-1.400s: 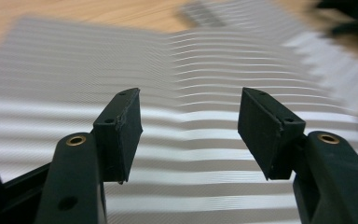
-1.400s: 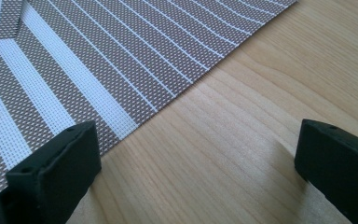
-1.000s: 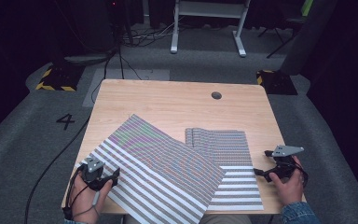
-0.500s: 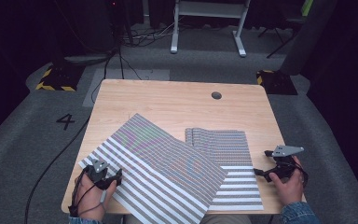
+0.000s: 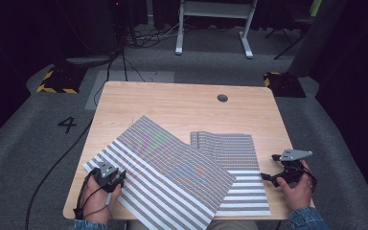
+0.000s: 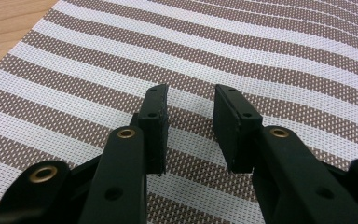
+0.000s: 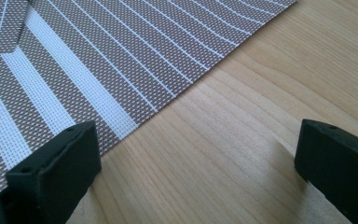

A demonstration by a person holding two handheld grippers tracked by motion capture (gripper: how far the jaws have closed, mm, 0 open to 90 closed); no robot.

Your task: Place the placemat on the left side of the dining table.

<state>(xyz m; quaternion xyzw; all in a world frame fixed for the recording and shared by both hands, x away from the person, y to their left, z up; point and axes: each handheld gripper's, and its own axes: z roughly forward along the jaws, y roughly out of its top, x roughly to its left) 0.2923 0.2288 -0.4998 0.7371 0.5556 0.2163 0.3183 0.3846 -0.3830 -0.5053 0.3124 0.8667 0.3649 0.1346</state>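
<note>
Two brown-and-white striped woven mesh placemats on the light wooden counter (image 5: 172,103). Upper placemat (image 5: 165,175) lies angled, overlapping the lower placemat (image 5: 242,184), which sits square near the counter's front right. Left claw (image 6: 189,123) is over the upper placemat's left corner; jaws have just been closing, a gap remains, and the mat lies under them rather than being gripped. Right claw (image 7: 191,172) has jaws spread wide over bare wood, just beside the lower placemat's right edge.
</note>
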